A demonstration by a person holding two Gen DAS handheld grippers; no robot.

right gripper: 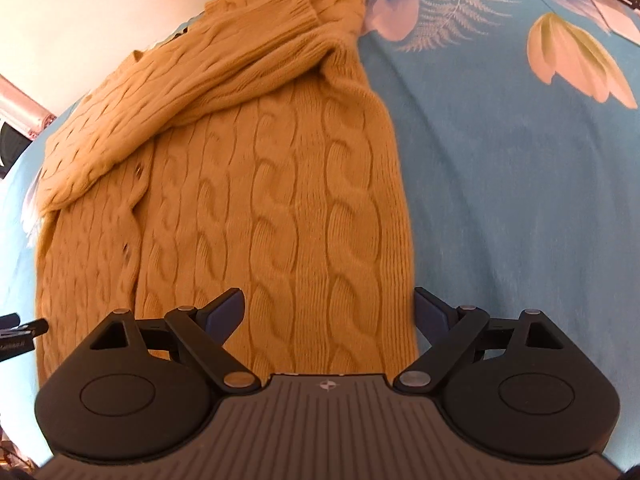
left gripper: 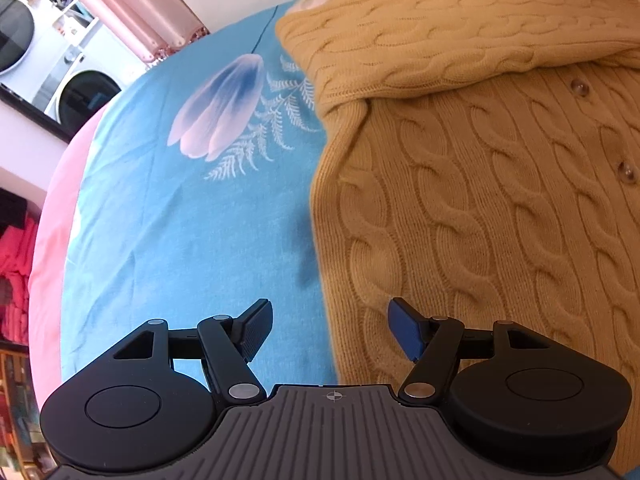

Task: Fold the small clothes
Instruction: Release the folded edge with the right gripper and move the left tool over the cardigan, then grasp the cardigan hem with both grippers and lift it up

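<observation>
Ribbed grey housing and matte black linkage arms fill the bottom of both wrist views, so starting from the fingers: left gripper [left gripper: 330,330] has its jaws spread wide with nothing between them, one grippy textured pad over the sheet and the blue-faced one over the knit's edge. Right gripper [right gripper: 328,314] is released too, jaws about as wide as they go, straddling the cardigan's side edge without pinching it.

Moving out, the cardigan [left gripper: 480,200] is a chunky mustard cable-knit, fat rope twists running down the body, ribbed cuff [right gripper: 296,12], a few small translucent buttons [left gripper: 579,88] down the front. Both sleeves are folded across the chest. It lies flat on a turquoise bedsheet [left gripper: 180,240] printed with pale tulips and white fern fronds, smooth cotton look, with a pink border at the bed's edge.
</observation>
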